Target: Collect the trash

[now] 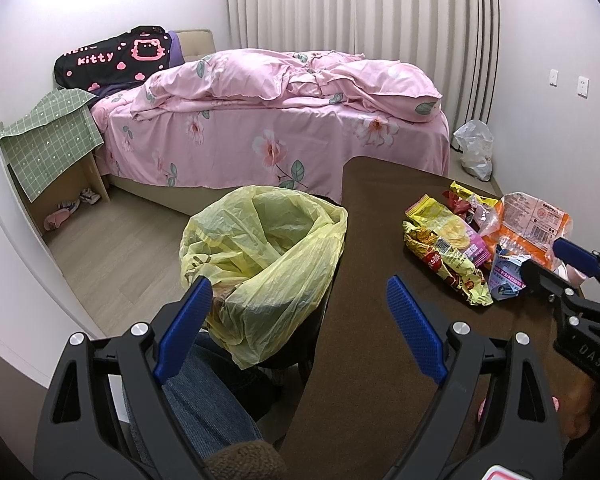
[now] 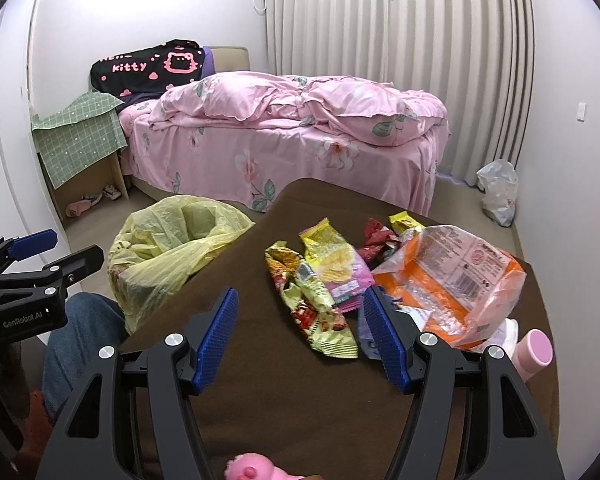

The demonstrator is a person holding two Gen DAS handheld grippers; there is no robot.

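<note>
Yellow plastic lines the bin [image 1: 260, 248], which stands just beside the worktop's [image 1: 360, 320] left edge, mouth open, so wrappers can be dropped straight in. From the left wrist, we see the left tongs [image 1: 300, 320] spread wide and empty, straddling that edge above the bin. The wrappers [image 1: 448, 256] lie well right, near the right tongs [image 1: 556, 264].

From the right wrist, we see the right tongs [image 2: 300, 328] parted, holding nothing, aimed at the crumpled yellow-red wrapper [image 2: 312, 304]. Bare worktop between pile and bin [image 2: 172, 248] gives, in our judgement, a free transfer path.
</note>
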